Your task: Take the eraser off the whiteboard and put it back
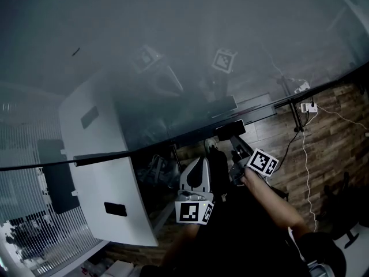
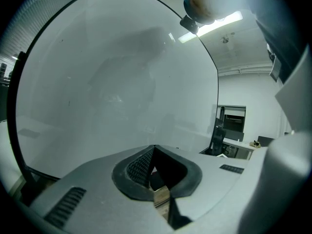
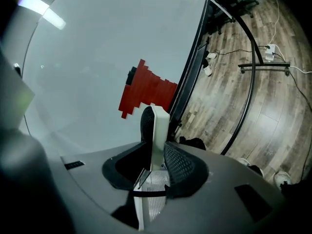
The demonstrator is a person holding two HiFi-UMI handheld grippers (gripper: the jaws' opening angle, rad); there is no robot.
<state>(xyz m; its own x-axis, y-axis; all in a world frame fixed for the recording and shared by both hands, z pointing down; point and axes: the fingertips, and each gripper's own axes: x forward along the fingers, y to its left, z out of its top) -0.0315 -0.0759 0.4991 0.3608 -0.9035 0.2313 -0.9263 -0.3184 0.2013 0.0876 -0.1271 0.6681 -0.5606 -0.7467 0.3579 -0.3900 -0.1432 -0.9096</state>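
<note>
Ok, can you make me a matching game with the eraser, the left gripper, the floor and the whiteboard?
Things:
1. eraser
2. left gripper
3. floor
4. whiteboard

Descriptions:
A. brown wooden planks
B. jaws together, nothing in them
C. clamped in the jaws of the right gripper
D. big, smooth and pale

Pairs: 1-C, 2-B, 3-A, 4-D

Board ahead, gap to the right
Whiteboard (image 1: 173, 39) blocks everything ahead; free room past its right edge, though stand bar (image 3: 263, 65) and cables (image 1: 304, 154) sit there; white cabinet (image 1: 98, 183) crowds lower left.
</note>
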